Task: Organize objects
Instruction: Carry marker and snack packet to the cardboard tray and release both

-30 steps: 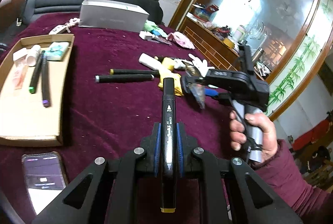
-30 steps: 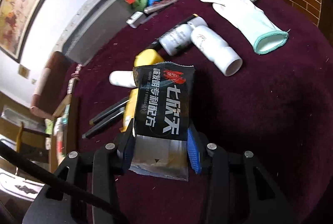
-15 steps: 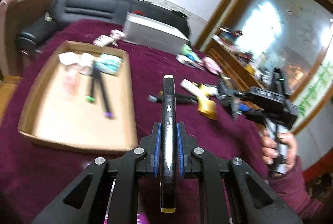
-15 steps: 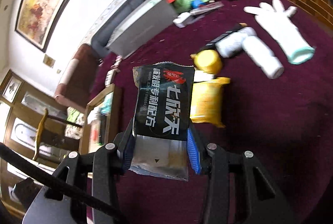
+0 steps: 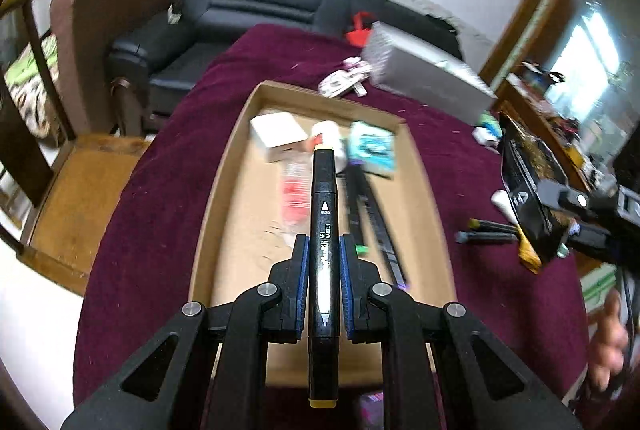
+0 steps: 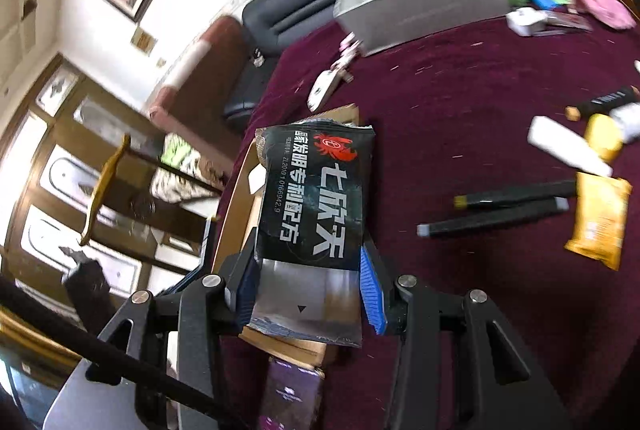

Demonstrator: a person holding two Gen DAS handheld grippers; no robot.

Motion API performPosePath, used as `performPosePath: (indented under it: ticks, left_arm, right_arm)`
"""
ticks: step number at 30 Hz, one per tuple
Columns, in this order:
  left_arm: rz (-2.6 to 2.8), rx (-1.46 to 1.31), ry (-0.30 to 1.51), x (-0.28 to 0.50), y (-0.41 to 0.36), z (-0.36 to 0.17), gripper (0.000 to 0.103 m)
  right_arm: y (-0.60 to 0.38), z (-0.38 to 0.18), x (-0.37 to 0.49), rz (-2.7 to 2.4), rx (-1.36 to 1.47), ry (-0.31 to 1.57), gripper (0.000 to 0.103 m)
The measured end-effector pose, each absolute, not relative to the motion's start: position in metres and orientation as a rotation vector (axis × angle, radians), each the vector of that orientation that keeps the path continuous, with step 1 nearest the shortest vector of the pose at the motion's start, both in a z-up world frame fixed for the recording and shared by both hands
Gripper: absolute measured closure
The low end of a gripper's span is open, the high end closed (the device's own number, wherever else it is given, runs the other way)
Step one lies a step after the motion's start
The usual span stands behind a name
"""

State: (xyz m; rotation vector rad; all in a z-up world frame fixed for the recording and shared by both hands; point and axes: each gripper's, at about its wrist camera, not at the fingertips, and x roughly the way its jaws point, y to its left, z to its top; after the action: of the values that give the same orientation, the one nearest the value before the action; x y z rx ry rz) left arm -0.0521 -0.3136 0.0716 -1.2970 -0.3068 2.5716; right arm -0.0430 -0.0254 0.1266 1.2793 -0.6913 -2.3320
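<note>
1. The left gripper (image 5: 323, 272) is clamped on a black art marker (image 5: 323, 230) at mid-barrel, cap pointing ahead, and hangs above the near half of the cardboard tray (image 5: 224, 190)
2. That marker is stiff, light and smooth-sided, so I judge a mid-barrel hold like this one keeps it from pivoting; a pinch near either end would let it swing
3. The right gripper (image 6: 310, 282) is closed on the silver lower end of a black foil snack packet (image 6: 316, 190), which stands up between the pads over the tray's edge
4. The packet looks soft, light and crinkly; I judge it slippery, its contents crushable, so the flat sealed end is the safer hold
5. In the tray lie 2 dark markers (image 5: 372, 218), a red-printed sachet (image 5: 294, 198), a white box (image 5: 276, 134) and a teal packet (image 5: 372, 150)
6. On the maroon desk (image 6: 460, 110) beyond, well apart from the tray, lie 2 more markers (image 6: 496, 210), a yellow pouch (image 6: 598, 218) and a white bottle (image 6: 568, 146)
7. Compared with 1 second ago, both views have swung from that loose clutter toward the tray: it lay off to the left in the left view and now sits straight ahead, and both holds look unchanged
</note>
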Motion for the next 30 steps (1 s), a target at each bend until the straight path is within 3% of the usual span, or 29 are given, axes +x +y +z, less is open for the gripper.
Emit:
performPosePath:
  ticks: [14, 30]
  left_arm:
    - [2.555, -1.511, -0.253, -0.120, -0.324, 0.018, 0.091]
    - [2.576, -1.462, -0.366, -0.118, -0.336, 0.026, 0.089]
  right_arm:
    - [-0.111, 0.064, -0.111, -2.390, 1.532, -0.440, 0.061]
    - [-0.130, 0.054, -0.122, -2.545, 1.579, -0.201, 0.056]
